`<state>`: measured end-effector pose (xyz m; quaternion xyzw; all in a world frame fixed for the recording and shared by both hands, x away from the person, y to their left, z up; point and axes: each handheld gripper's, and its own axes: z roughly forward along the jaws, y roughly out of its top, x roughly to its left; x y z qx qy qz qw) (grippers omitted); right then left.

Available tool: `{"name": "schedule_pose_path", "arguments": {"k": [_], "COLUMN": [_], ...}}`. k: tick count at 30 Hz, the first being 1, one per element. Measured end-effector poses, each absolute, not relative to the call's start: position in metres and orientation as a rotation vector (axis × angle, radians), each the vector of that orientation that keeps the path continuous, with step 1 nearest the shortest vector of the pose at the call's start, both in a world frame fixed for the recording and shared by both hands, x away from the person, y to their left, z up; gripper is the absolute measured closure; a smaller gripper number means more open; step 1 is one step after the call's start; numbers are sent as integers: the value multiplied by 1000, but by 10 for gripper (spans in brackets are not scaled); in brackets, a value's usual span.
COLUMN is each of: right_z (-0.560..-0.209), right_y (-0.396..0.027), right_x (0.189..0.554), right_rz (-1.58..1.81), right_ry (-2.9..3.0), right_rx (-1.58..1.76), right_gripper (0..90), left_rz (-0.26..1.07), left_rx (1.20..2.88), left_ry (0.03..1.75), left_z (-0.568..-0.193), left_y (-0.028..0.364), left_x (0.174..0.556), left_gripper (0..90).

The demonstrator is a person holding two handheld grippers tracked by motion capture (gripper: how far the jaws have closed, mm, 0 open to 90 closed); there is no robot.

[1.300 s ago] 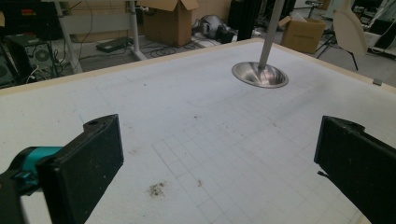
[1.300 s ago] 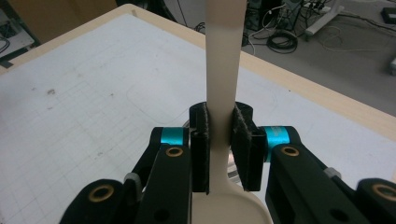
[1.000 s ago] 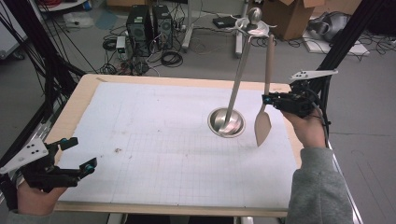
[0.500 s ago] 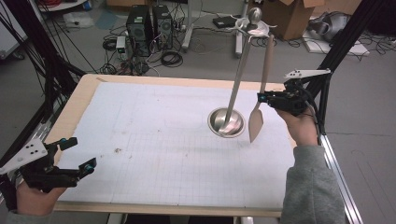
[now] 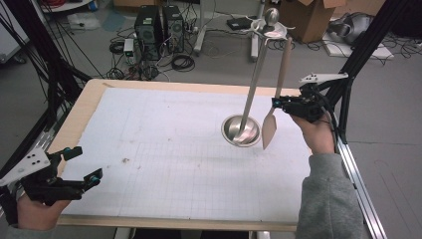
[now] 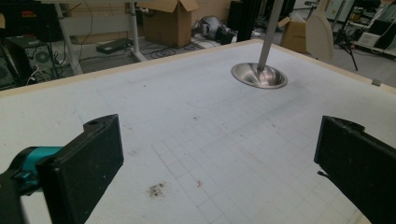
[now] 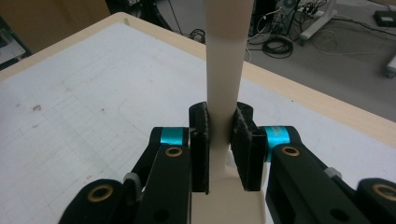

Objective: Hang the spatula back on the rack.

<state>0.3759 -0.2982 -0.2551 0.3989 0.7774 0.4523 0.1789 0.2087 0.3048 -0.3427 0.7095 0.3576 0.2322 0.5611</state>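
Right gripper point(image 5: 276, 103) sits over the table's point(image 5: 149, 89) right edge, roughly midway along it. Jaws closed tight on the spatula point(image 5: 276, 94), pads clamped on the handle just above where it widens into the blade; the right gripper view shows this grip point(image 7: 219, 149) on the spatula point(image 7: 224, 70) from close up.

Spatula is off the surface, long axis near upright, leaning a little. Blade end points down and hangs just right of the stand's point(image 5: 254, 84) bowl-shaped base point(image 5: 241, 130). Handle end points up and reaches the hooks at the stand's top point(image 5: 271, 27), beyond the far edge as seen from the high view. Whether the handle touches a hook, cannot tell.

Stand's pole rises from the base in the right half of the table, nearer the far edge than the near one. Spatula and pole run close together, almost parallel, a narrow gap between them.

Left gripper point(image 5: 82, 163) is at the near left corner, low over the surface, jaws wide apart with nothing between them. The left gripper view looks across the mat to the base point(image 6: 259, 74) and spatula blade point(image 6: 320, 30).

Open room: the whole left and middle of the white grid mat point(image 5: 164, 149) lies bare apart from small dark specks. Tight room on the right, between base and right edge.
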Motion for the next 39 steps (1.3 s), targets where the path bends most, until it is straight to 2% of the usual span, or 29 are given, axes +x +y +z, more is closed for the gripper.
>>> {"name": "schedule_pose_path", "arguments": {"k": [16,23,33,39], "right_z": [-258,-255,-250,-256], "right_y": [-298,-301,-294,-292], "right_x": [377,372,356,345], "right_rz": [1326,1349,1362,1407], "right_ry": [2198,2161,2118,2108], "right_rx": [1129,1128,1032,983], "right_gripper": [758,585,231,146], "left_rz": [545,544,544,538], "left_rx": [1673,1666,1673,1677], "left_ry": [844,842,841,838], "left_z": [-343,-342,-343,-344], "left_y": [304,304,303,301], "left_x": [208,208,208,210], "left_gripper": [17,17,17,17]}}
